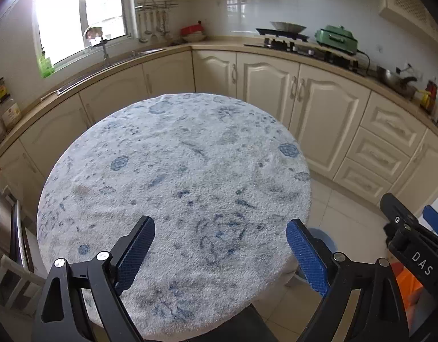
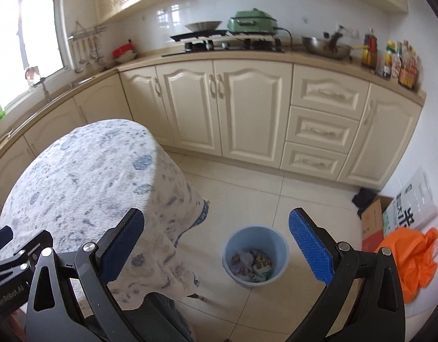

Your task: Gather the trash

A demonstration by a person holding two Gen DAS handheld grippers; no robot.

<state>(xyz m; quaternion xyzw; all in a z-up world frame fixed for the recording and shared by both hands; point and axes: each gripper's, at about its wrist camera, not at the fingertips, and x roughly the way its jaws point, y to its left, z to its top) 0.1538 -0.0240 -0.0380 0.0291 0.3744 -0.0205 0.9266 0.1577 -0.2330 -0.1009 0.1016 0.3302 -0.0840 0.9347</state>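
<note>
While the trash (image 2: 251,262) sits heaped in the blue bin (image 2: 254,240) on the tiled floor (image 2: 241,193), just beside the table's hanging cloth, I have both grippers empty. My right gripper (image 2: 216,238) stands wide open above the bin and table edge. My left gripper (image 1: 220,242) is spread wide too, over the round table (image 1: 173,171) with its blue-flecked cloth. Cream cabinets (image 2: 227,108) line the wall beyond, and an orange bag (image 2: 410,256) lies right of the bin.
</note>
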